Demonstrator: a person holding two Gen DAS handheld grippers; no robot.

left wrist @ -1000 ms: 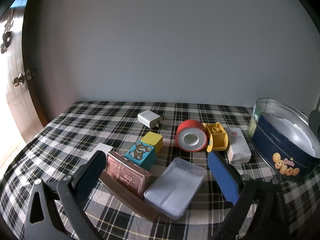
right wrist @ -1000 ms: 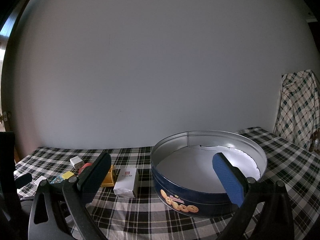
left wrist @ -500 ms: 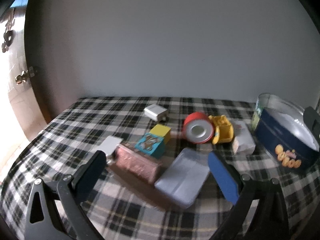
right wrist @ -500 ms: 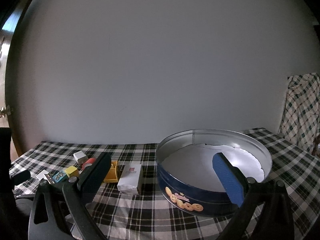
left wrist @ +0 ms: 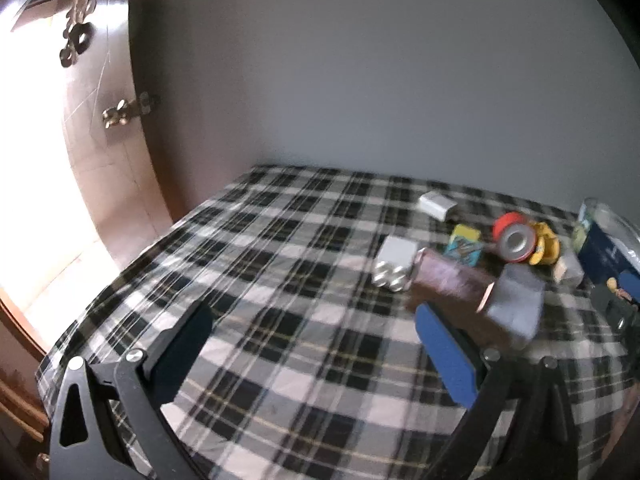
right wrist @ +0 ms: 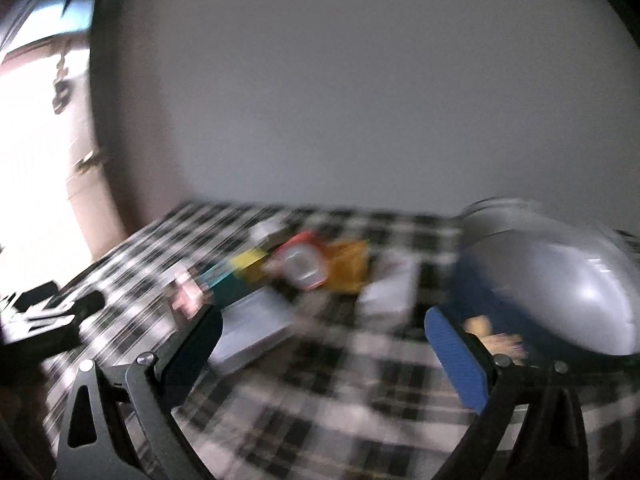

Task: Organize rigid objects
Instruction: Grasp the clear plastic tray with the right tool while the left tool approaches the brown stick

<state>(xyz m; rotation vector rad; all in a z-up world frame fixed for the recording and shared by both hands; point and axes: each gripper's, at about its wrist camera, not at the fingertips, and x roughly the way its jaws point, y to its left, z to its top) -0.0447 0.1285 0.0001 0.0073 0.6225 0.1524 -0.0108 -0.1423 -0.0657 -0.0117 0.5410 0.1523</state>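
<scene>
Both cameras have swung left since a second ago, and the objects now sit to the right in my left view. In the left wrist view, my left tongs [left wrist: 316, 354] hang apart and empty over bare plaid bench [left wrist: 280, 264], with the white block [left wrist: 394, 264], brown box [left wrist: 452, 286], grey lidded case [left wrist: 516, 304], red tape roll [left wrist: 514, 236] and yellow toy [left wrist: 546, 242] clustered beside the blue cookie tin [left wrist: 604, 248]. In the right wrist view, heavily blurred, my right tongs [right wrist: 326, 354] are also apart and empty, near the cluster and the tin [right wrist: 560, 280]. At this speed I judge a misaimed reach could knock the crowded pieces together or clip the tin.
</scene>
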